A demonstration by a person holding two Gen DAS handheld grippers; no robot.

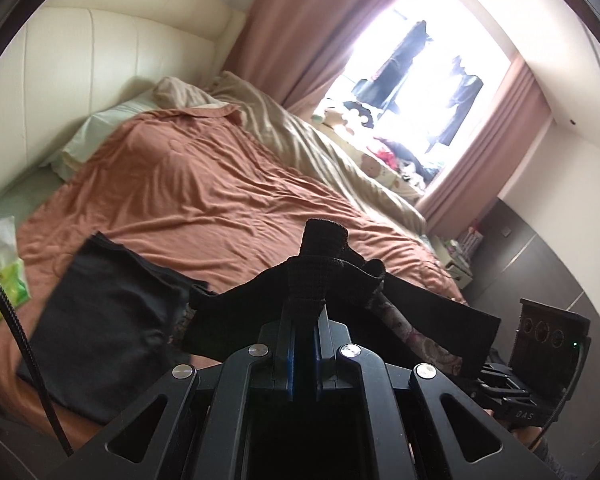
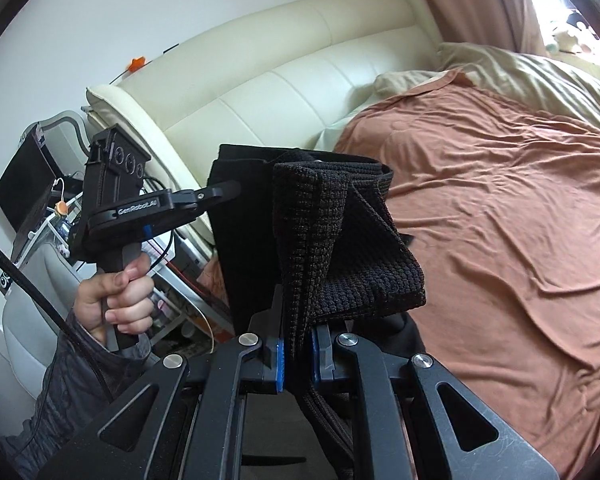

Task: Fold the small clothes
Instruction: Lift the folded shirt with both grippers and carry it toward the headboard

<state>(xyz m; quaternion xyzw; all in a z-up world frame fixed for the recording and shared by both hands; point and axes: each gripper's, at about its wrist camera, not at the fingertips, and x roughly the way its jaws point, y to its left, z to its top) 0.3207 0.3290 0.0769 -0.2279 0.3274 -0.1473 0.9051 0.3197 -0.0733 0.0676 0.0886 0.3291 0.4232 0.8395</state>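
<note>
up close in the left wrist view, the left gripper [image 1: 305,316] has its blue-padded jaws pressed together on a black knit garment [image 1: 324,280], whose ribbed edge bunches up above the fingertips and spreads out to both sides, held above the rust-coloured bedspread [image 1: 204,192]. another dark garment [image 1: 104,312] lies flat on the bedspread to the left, near a green tissue pack [image 1: 0,276] at the picture's edge. at lower right the right gripper [image 1: 540,360] shows from the side, partly behind the cloth. pink curtains [image 1: 284,40] frame a bright window [image 1: 432,80] beyond the bed.

over in the right wrist view, the right gripper [image 2: 298,354] pinches the same black knit garment [image 2: 340,240] between its blue pads; the cloth rises from the jaws and folds over itself to the right, in the air above the bedspread [image 2: 500,220]. to the left, the person's left hand [image 2: 116,300] grips the handle of the left gripper [image 2: 224,192], its tip touching the garment's far edge. a cream padded headboard [image 2: 280,68] stands behind.
</note>
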